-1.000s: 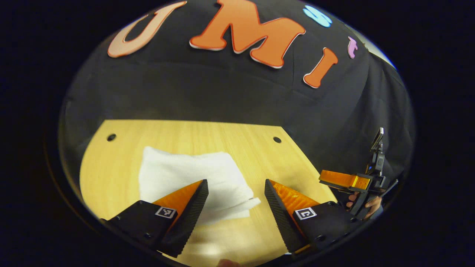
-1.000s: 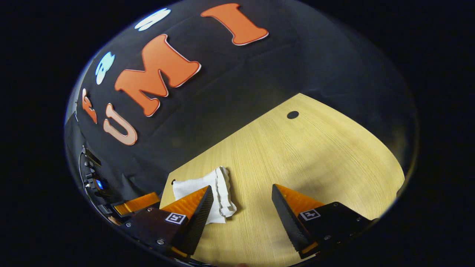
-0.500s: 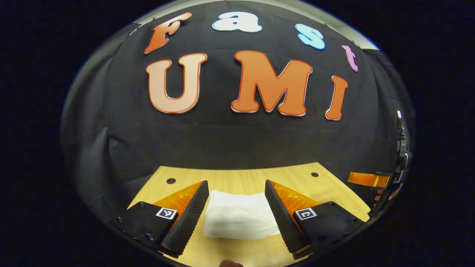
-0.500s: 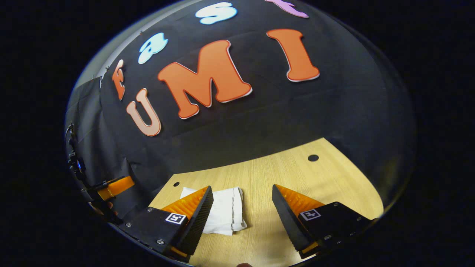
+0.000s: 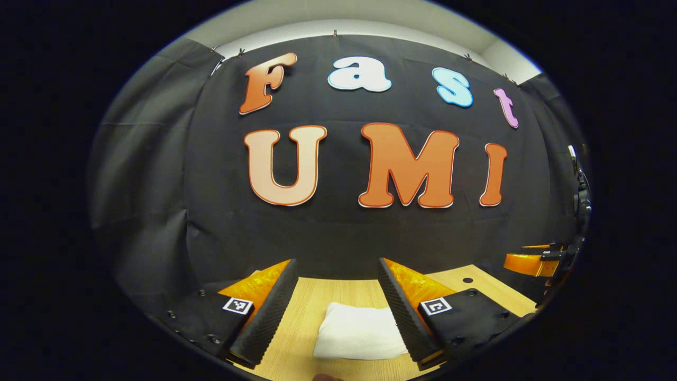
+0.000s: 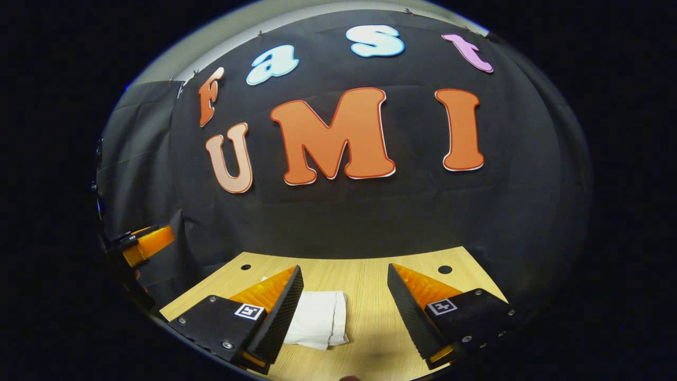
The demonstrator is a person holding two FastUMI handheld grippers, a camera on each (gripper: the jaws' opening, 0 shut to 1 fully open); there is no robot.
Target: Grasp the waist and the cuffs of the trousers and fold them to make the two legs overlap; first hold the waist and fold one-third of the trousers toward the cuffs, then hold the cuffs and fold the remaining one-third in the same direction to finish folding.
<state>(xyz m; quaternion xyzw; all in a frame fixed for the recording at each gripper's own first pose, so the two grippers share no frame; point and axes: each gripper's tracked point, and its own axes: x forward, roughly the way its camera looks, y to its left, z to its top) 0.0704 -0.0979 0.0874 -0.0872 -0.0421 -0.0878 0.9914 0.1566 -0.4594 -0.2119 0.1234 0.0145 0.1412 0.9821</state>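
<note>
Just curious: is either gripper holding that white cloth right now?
No, the folded trousers lie flat on the table, with both grippers open.

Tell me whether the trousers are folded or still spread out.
Folded. The trousers lie as a small compact white bundle on the table, with stacked layer edges along one side in the right gripper view; neither gripper holds them.

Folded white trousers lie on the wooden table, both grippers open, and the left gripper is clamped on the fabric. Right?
Not quite. The left gripper holds nothing: the left gripper view shows its jaws open above the trousers. The trousers do lie folded on the table, and the right gripper is open.
</note>
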